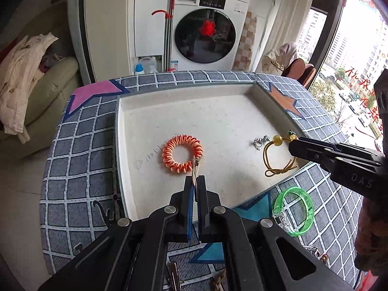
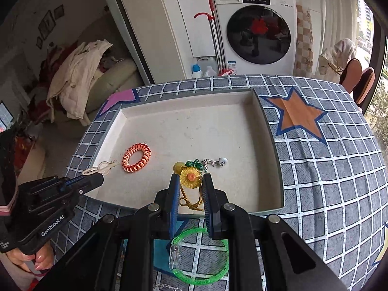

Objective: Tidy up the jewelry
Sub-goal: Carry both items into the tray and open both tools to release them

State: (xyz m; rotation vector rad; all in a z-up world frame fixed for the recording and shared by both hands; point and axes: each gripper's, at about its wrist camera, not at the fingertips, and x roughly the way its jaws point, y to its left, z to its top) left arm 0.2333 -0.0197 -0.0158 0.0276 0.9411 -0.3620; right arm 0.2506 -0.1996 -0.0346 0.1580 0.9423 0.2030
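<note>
Cream tray: the shallow tray (image 2: 266,131) fills the middle of both views on the checked cloth (image 2: 327,181); an orange coil bracelet (image 2: 136,157) lies at its centre left and a silver chain (image 2: 214,162) just right of centre.
Left claw: the left gripper (image 1: 196,181), bottom centre of its own view, is clamped tight on a pale hair clip (image 2: 101,166), which sticks out over the tray's near-left part, just beside the coil.
Right claw: the right gripper (image 2: 191,181) pinches a sunflower hair tie (image 2: 191,177), its yellow cord hanging over the tray's near edge.
Still outside: a green bangle (image 2: 201,257) rests on the cloth at the bottom of the right wrist view.
Doing it well: I judge both pieces should be lowered close to the tray floor before letting go, the clip set clear of the coil and the tie clear of the chain, so nothing tangles.
</note>
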